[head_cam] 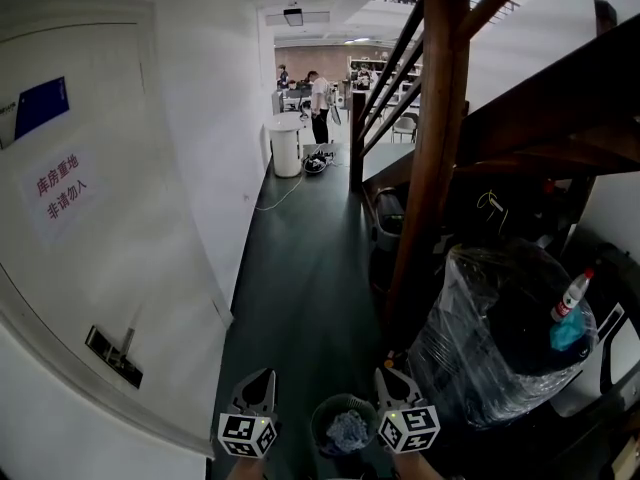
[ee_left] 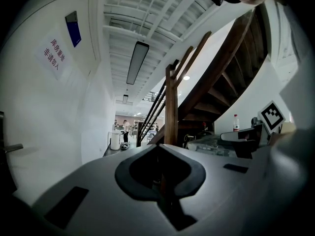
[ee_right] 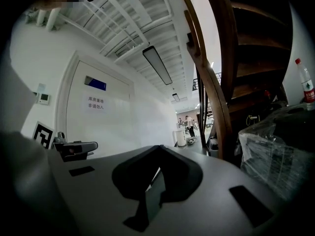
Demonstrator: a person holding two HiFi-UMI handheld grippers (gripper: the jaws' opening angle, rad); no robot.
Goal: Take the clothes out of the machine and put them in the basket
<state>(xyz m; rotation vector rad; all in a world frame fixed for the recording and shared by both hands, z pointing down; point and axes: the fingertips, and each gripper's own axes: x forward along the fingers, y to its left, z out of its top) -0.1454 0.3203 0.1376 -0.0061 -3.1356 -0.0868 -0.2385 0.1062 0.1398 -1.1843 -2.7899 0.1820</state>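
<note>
Blue-grey clothes (head_cam: 347, 432): lying in the basket (head_cam: 318, 418).
Left gripper (head_cam: 262, 380), right gripper (head_cam: 388, 378): both squeezing shut — holding nothing.
Next: probably reaching for more clothes.

light: dim nearby, bright far hall (head_cam: 310, 78) | edges: fisheye-warped, dark vignette

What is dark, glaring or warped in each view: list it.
Head view: fisheye curves the door; the staircase side lies in deep shadow. Left gripper view: left gripper close and soft, corners black. Right gripper view: white wall bright, corners black.
</note>
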